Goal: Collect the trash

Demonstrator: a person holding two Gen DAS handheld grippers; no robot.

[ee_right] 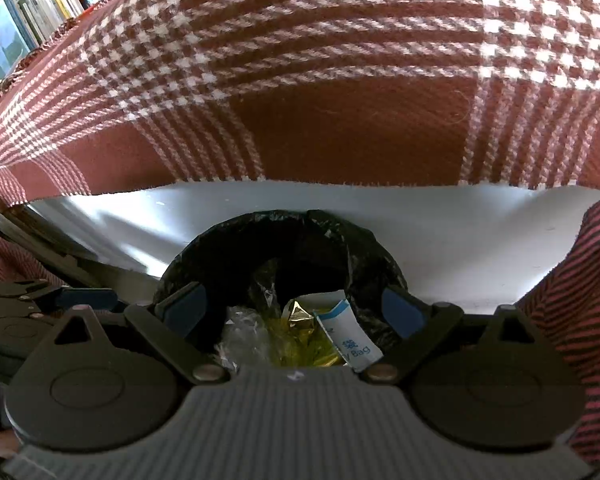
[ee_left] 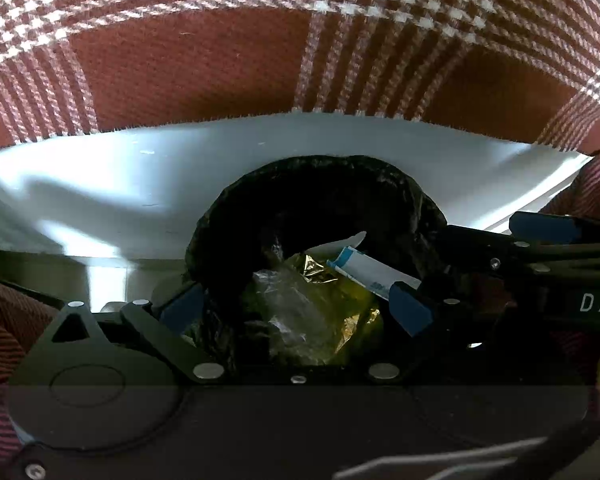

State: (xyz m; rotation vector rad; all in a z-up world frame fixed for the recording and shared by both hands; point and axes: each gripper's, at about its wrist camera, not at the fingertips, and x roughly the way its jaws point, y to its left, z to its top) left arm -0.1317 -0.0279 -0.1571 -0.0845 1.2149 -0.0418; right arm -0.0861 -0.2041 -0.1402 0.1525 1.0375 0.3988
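A black-lined bin (ee_left: 316,200) is seen from above in both wrist views, standing on a pale floor (ee_left: 100,184) just below the hanging edge of a red-and-white checked cloth (ee_left: 260,40), so that the bin sits close in front of the draped furniture rather than out in the open. The left gripper (ee_left: 296,304) is held over the mouth of the bin with its blue-padded fingers (ee_left: 410,308) spread wide to either side of the opening and nothing between them; the right gripper (ee_right: 296,312) is held the same way, wide and empty, with the bin framed between its pads. Inside the liner the collected trash is visible: a crumpled gold foil wrapper (ee_right: 300,316), a clear plastic wrapper (ee_left: 288,304) lying beside it, and a white and blue paper packet (ee_right: 352,336) leaning against the liner toward the right side of the bin. In the left view the right gripper is seen reaching in from the right edge, close beside the bin rim. Judged from the spread fingers poised directly above the opening, the items appear to have been dropped in already, and the bin seems to have been placed near the cloth's edge so that trash can be carried a short way
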